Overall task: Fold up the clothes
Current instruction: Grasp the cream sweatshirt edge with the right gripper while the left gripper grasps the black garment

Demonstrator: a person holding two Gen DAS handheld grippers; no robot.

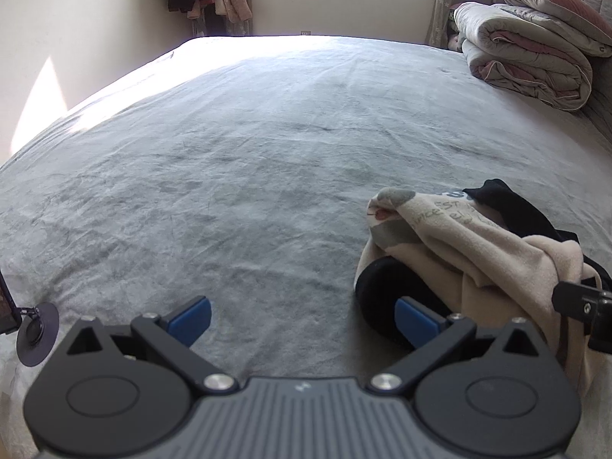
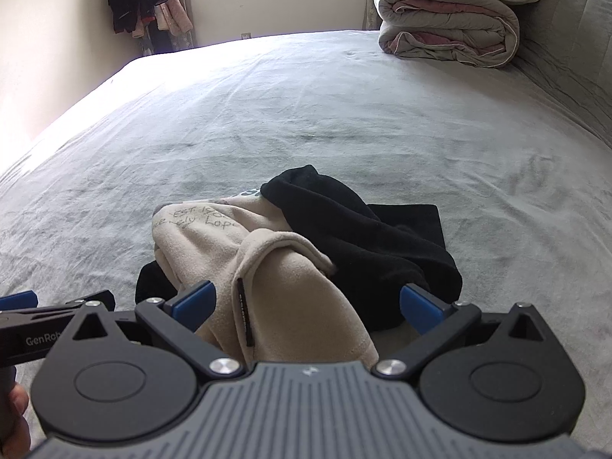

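Both claws gape wide and empty: right claw (image 2: 306,306) over the crumpled beige garment (image 2: 267,267), left claw (image 1: 302,321) beside it. Opening step, I'd say; next, pinch an edge and spread it across the bed (image 2: 344,114).

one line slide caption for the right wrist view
Open right gripper poised over a crumpled beige garment tangled with black clothing on a grey bed.

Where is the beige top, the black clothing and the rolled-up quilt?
beige top (image 2: 283,290): right wrist view, on its front fold.
black clothing (image 2: 363,244): right wrist view, on its bunched middle.
rolled-up quilt (image 2: 447,23): right wrist view, on its rolled side.
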